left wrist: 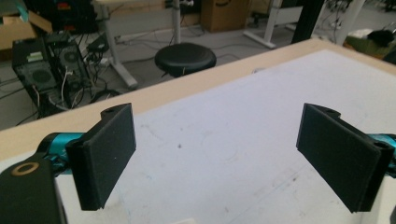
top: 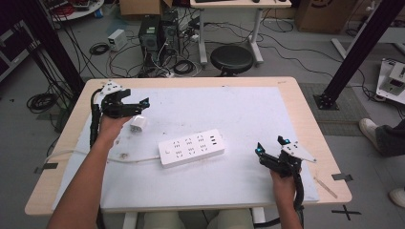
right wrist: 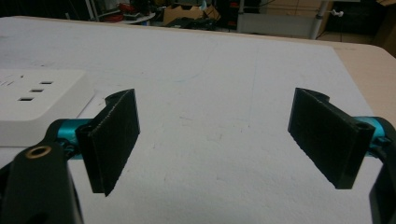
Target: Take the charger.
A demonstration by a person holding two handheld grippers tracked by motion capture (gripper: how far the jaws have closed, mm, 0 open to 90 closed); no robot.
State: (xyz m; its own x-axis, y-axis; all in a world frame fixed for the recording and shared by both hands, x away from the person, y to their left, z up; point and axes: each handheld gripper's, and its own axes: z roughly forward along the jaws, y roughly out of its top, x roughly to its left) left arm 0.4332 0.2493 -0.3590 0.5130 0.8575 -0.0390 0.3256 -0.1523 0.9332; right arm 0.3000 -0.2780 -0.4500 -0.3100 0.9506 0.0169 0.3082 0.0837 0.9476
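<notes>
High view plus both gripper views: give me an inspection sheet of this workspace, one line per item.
Surface: wooden table under a scuffed white mat.
Job's things: white power strip mid-mat; small white charger beside the left gripper.
Clutter: nothing seen on the mat.
Grippers: left open above the charger; right gripper open, nothing between its jaws.
Cables: strip's white cord runs left.
Surroundings: black stool, computer towers, floor cables.
</notes>
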